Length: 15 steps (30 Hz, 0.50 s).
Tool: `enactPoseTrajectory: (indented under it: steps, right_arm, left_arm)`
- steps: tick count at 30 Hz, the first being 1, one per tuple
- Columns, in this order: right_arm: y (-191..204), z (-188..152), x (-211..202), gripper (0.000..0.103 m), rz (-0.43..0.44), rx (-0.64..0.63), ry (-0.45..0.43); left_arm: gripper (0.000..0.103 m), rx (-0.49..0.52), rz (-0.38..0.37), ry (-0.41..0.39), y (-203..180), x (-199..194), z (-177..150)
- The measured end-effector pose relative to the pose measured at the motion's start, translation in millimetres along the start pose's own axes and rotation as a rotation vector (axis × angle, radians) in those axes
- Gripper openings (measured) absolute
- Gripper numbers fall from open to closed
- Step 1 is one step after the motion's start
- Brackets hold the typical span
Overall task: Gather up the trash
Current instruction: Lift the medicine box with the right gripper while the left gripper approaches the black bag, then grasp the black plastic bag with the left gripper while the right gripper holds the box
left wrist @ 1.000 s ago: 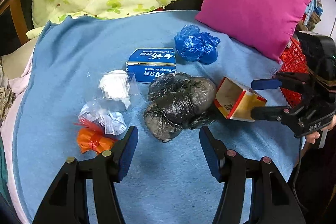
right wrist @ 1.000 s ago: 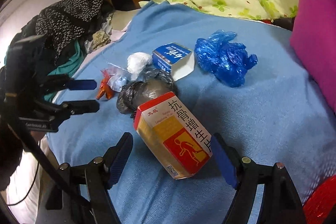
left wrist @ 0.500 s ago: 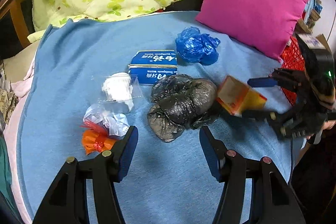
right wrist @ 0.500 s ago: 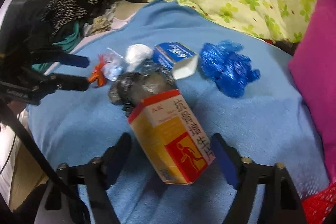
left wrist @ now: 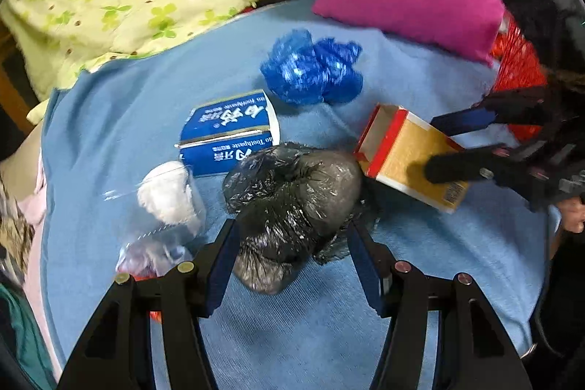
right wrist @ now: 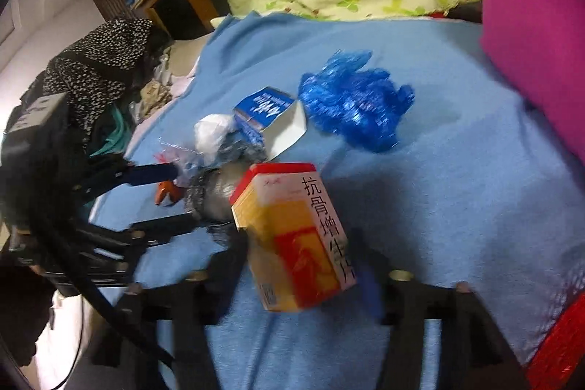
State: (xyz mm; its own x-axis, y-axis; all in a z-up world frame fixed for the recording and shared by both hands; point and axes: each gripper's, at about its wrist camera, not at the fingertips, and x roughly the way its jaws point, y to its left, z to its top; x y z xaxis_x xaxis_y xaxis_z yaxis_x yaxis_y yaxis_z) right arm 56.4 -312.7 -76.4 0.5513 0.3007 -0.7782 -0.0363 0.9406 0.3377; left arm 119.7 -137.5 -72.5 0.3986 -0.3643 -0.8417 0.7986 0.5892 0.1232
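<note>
The right gripper (right wrist: 299, 265) is clamped on a yellow-and-red cardboard medicine box (right wrist: 292, 236) (open end toward the crumpled black plastic bag (left wrist: 292, 200)), its long axis along the fingers, above the blue blanket (left wrist: 329, 335). The left gripper (left wrist: 292, 262), jaws apart, straddles that bag.

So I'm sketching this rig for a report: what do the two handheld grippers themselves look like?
Both match. The left gripper has matte black plastic arms with triangular cut-outs, round metal pivot pins and flat blue pads inside its fingers. The right gripper shows the same black fingers, a blue pad and a bulky black camera body. A black cable hangs by the left one. Only a bit of bare skin shows; no sleeves visible.
</note>
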Motion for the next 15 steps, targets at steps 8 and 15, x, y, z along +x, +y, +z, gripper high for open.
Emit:
enactPoseTrajectory:
  steps: [8, 15]
  right_arm:
    - [-5.4, -0.3, 14.9, 0.073, 0.015, -0.009, 0.021]
    - [-0.9, -8.5, 35.6, 0.049, -0.026, -0.06, 0.107]
  left_arm:
    - [0.062, 0.113, 0.017, 0.047, -7.4, 24.0, 3.1]
    - [0.045, 0.03, 0.009, 0.027, 8.0, 25.4, 1.9]
